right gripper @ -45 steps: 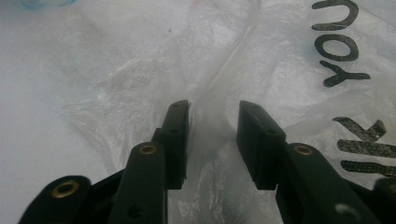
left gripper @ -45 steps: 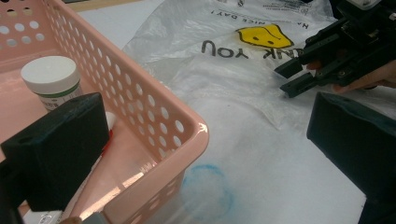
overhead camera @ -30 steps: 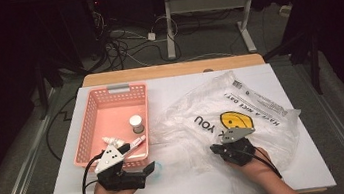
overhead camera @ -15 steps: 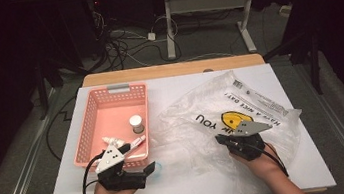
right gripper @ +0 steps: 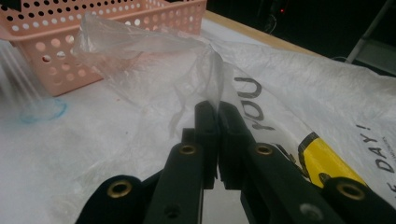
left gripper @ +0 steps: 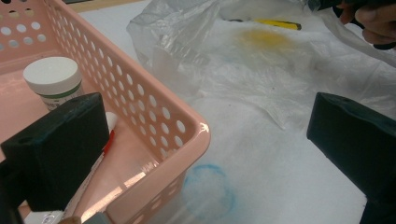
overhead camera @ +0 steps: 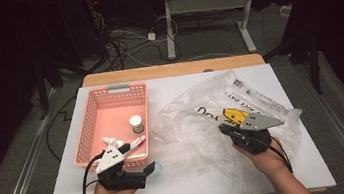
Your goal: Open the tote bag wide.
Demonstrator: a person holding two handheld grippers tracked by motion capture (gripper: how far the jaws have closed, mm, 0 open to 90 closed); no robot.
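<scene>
Bag: crumpled clear plastic bag with yellow smiley print, at 3 o'clock of the pink perforated plastic basket
Right gripper: clamped on a raised bag fold
Left gripper: jaws apart at basket's near corner
Progress: probably early; white-capped jar sits in the basket, unbagged

Both claws are matt black. The left claw carries a grey three-cornered plate dotted with small dark marks, and a black cable loops from it. Its jaws end in broad, blocky black pads. The right claw has slim black arms with brass-coloured rivets, a grey plate on top, and a black cable. Both forearms are bare, without sleeves.
</scene>
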